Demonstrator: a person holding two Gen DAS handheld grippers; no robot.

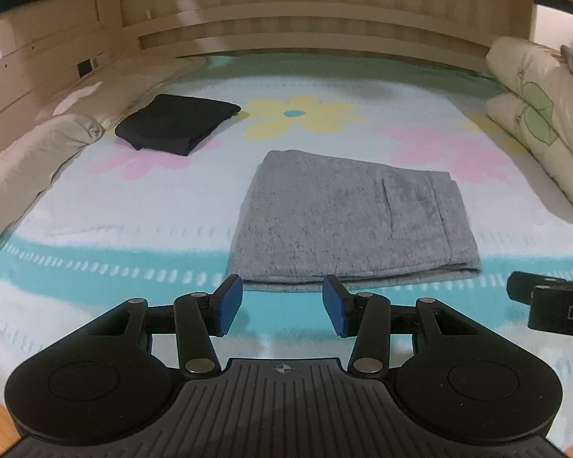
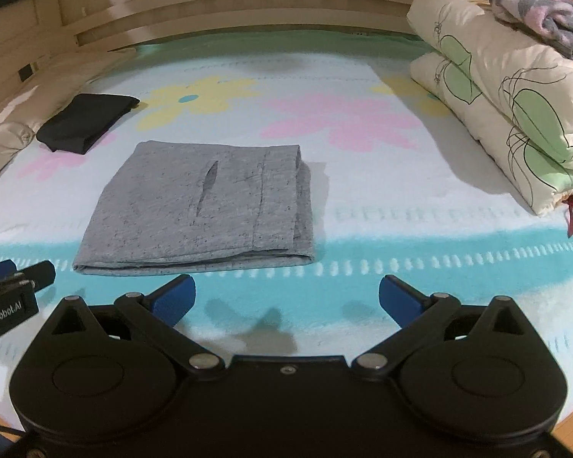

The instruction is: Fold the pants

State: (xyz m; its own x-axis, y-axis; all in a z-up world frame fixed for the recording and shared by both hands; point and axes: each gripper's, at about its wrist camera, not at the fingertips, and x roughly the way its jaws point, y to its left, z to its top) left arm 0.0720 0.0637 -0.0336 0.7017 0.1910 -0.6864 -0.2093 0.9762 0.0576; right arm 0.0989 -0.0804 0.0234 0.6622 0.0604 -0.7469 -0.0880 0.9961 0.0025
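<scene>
We see both tongs released and empty — left gripper (image 1: pixel 282 307), right gripper (image 2: pixel 286 299) — near the folded grey pants (image 2: pixel 198 210); a careless 1-sided grab could undo the fold.

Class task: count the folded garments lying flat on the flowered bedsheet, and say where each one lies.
2. The grey pants lie mid-bed, just beyond the tongs. The dark folded garment lies farther back on the left, beside the beige pillow. None seems hidden.

Bed (image 2: pixel 363 175) with floral blanket. Folded grey pants (image 2: pixel 198 210) lie flat just ahead of the right gripper (image 2: pixel 284 297), slightly left of it. Folded black garment (image 2: pixel 84 122) far ahead-left. Stacked cream quilt (image 2: pixel 515 114) ahead-right. Beige bedding (image 1: pixel 38 152) along the left edge.
</scene>
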